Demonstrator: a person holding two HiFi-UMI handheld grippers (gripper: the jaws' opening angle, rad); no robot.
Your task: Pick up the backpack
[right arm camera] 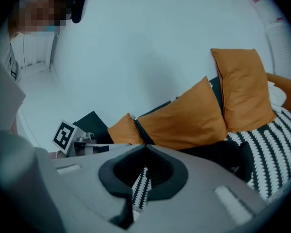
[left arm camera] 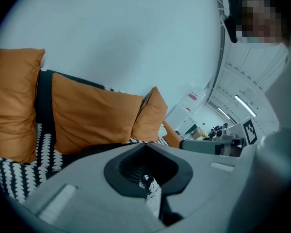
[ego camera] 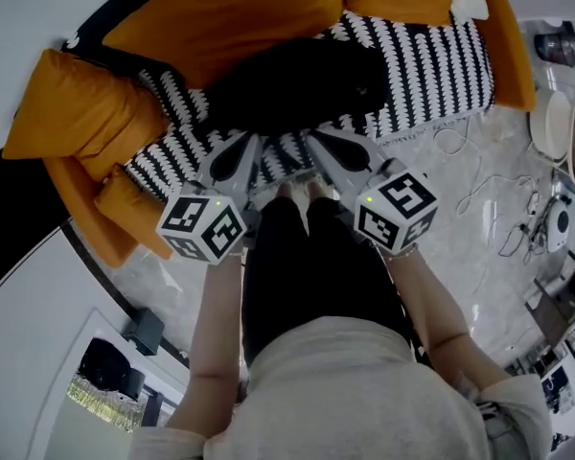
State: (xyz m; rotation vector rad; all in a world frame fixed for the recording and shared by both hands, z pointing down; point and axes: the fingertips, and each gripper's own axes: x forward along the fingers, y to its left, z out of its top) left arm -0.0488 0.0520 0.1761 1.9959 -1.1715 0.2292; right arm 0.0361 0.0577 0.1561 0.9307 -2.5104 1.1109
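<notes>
- The left gripper [ego camera: 247, 147] is nearest, held at the front edge of the sofa seat [ego camera: 431, 65]. Its jaws are pressed together with nothing between them.
- The right gripper [ego camera: 318, 145] is just beside it, jaws likewise closed and empty.
- The black backpack [ego camera: 297, 84] lies just beyond both tips, on the black-and-white patterned seat.
- Orange cushions [ego camera: 230, 12] lean behind the backpack.

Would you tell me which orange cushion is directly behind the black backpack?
The wide centre cushion, just behind the backpack; the others sit off to the sides.
</notes>
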